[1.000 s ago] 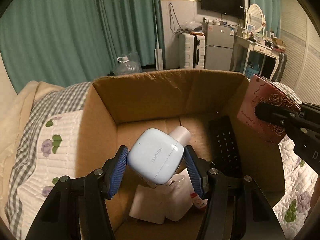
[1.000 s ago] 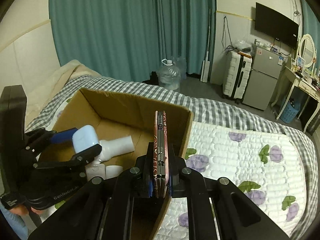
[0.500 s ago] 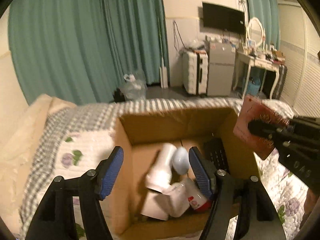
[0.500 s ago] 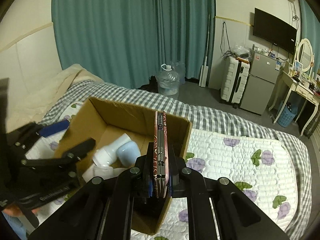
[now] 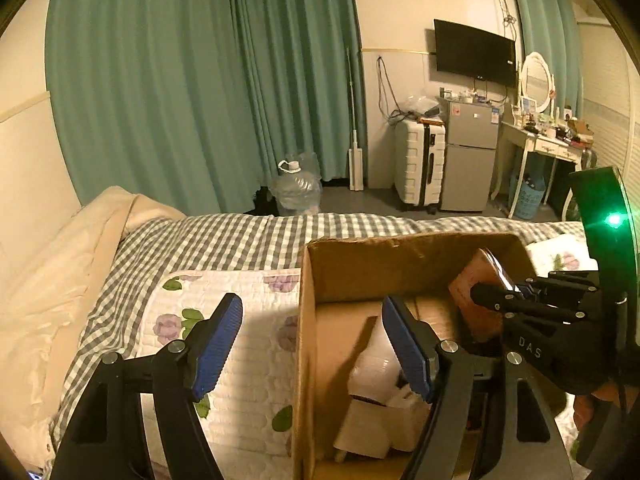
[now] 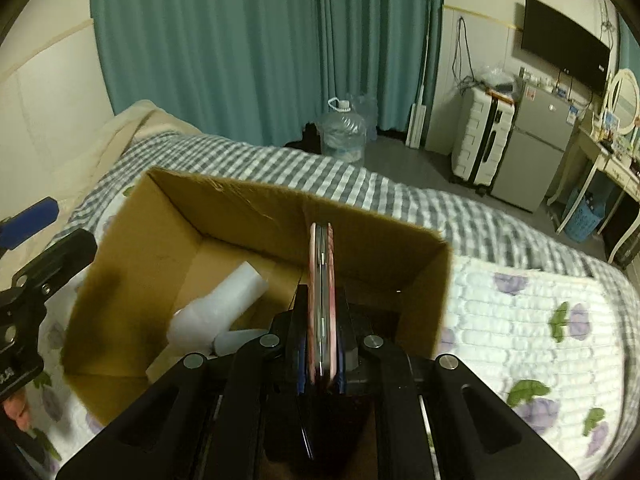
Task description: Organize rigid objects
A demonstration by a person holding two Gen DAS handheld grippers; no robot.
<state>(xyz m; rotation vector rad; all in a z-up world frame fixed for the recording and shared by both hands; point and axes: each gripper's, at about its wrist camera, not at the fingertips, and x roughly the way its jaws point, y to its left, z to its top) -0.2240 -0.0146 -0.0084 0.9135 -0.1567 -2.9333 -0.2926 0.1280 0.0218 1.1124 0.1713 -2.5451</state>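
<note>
An open cardboard box [image 5: 352, 264] [image 6: 240, 208] stands on the bed. Inside lie a white bottle-shaped object [image 6: 224, 304] and white packets [image 5: 376, 420]. My left gripper [image 5: 316, 344] is open and empty, above the box's left wall. My right gripper [image 6: 322, 344] is shut on a thin pink rose-patterned case [image 6: 321, 280], held upright on its edge over the box interior. The case also shows in the left wrist view [image 5: 476, 280] inside the box's right side.
The box sits on a floral quilt [image 6: 520, 320] over a checked blanket [image 5: 224, 240]. A beige duvet [image 5: 48, 288] lies at the left. Beyond the bed are a water jug [image 5: 296, 192], a suitcase [image 5: 420, 168], a small fridge [image 5: 472, 160] and a dresser [image 5: 540, 148].
My left gripper let go of the pale blue earbud case into the box, opened, then drew back up and left. My right gripper moved the pink case from the box's right wall over its interior.
</note>
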